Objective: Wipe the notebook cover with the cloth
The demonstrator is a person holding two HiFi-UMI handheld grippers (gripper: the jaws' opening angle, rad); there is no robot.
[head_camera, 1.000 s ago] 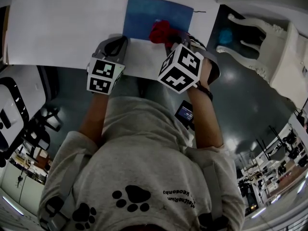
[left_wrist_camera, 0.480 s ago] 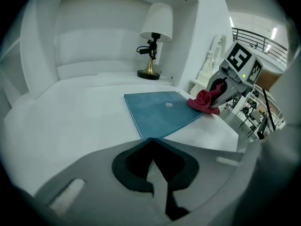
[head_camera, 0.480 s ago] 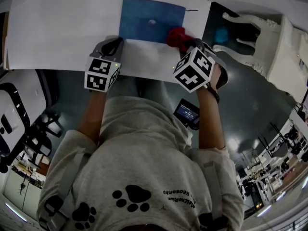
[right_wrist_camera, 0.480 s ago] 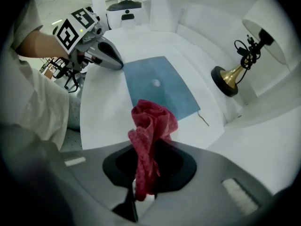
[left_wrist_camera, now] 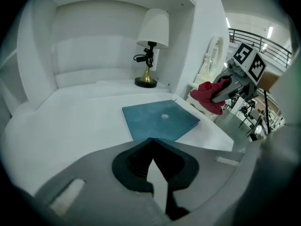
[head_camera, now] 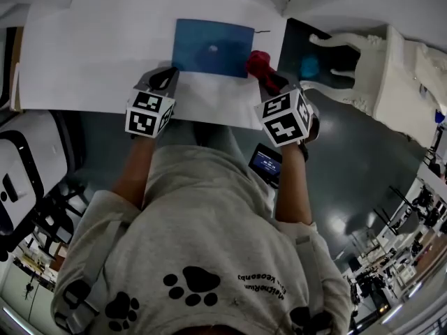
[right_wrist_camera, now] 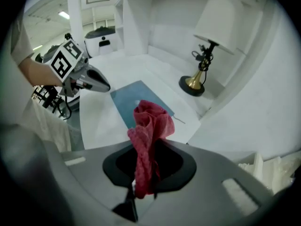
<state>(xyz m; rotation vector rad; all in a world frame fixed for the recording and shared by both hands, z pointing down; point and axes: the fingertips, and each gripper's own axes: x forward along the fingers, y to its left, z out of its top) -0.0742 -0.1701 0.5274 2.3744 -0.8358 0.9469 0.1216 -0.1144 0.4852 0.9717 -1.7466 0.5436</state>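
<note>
The blue notebook (head_camera: 199, 44) lies flat on the white table (head_camera: 91, 54), with a small white spot (head_camera: 213, 47) on its cover. My right gripper (head_camera: 264, 75) is shut on a bunched red cloth (head_camera: 257, 61), held just off the notebook's right edge. In the right gripper view the cloth (right_wrist_camera: 149, 126) hangs out of my right gripper (right_wrist_camera: 143, 147), above the notebook (right_wrist_camera: 136, 102). My left gripper (head_camera: 166, 77) is shut and holds nothing, near the notebook's front left corner. From the left gripper (left_wrist_camera: 151, 140) I see the notebook (left_wrist_camera: 160, 119) ahead and the cloth (left_wrist_camera: 207, 95) raised at right.
A lamp with a brass base (left_wrist_camera: 150, 46) stands at the back of the white alcove behind the notebook. A white carved chair (head_camera: 363, 54) is off the table's right end. The table's front edge (head_camera: 209, 117) runs close to the person's body.
The right gripper has carried the red cloth rightward off the notebook cover to just past its right edge. The white spot on the cover is now uncovered. The left gripper has stayed put.
</note>
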